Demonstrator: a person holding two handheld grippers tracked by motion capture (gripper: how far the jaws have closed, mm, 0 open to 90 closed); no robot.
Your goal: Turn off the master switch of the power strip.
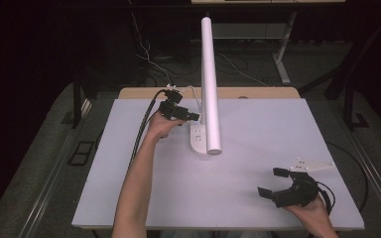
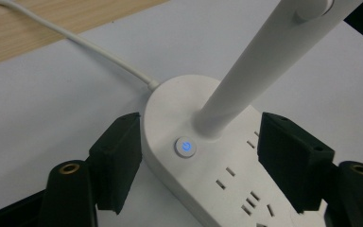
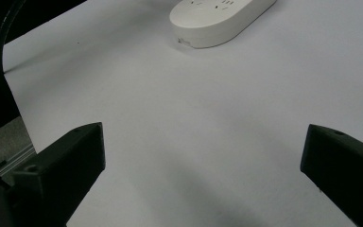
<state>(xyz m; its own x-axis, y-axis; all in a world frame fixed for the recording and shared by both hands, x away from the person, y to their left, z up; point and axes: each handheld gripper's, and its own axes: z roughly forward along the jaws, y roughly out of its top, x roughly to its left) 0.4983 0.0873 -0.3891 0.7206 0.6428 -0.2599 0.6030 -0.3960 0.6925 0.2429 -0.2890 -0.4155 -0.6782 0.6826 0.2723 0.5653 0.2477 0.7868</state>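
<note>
A white desk lamp with a tall round arm [image 1: 210,84] rises from an oval white base [image 1: 198,144] that carries power sockets [image 2: 238,187]. On the base a round button [image 2: 185,147] glows blue. My left gripper [image 1: 191,116] is open at the base's far-left end; in the left gripper view its jaws stand on either side of the base, just short of the button. My right gripper [image 1: 272,182] is open low over the bare table at the front right, with nothing between its jaws. The base's near end [image 3: 220,21] lies well ahead of it.
The white tabletop [image 1: 258,124] has a wooden strip [image 1: 144,92] along its back edge. The lamp's white cord [image 2: 75,45] runs from the base toward that strip. Black cables trail from both grippers. Dark floor with cables and desk legs [image 1: 283,59] lies behind.
</note>
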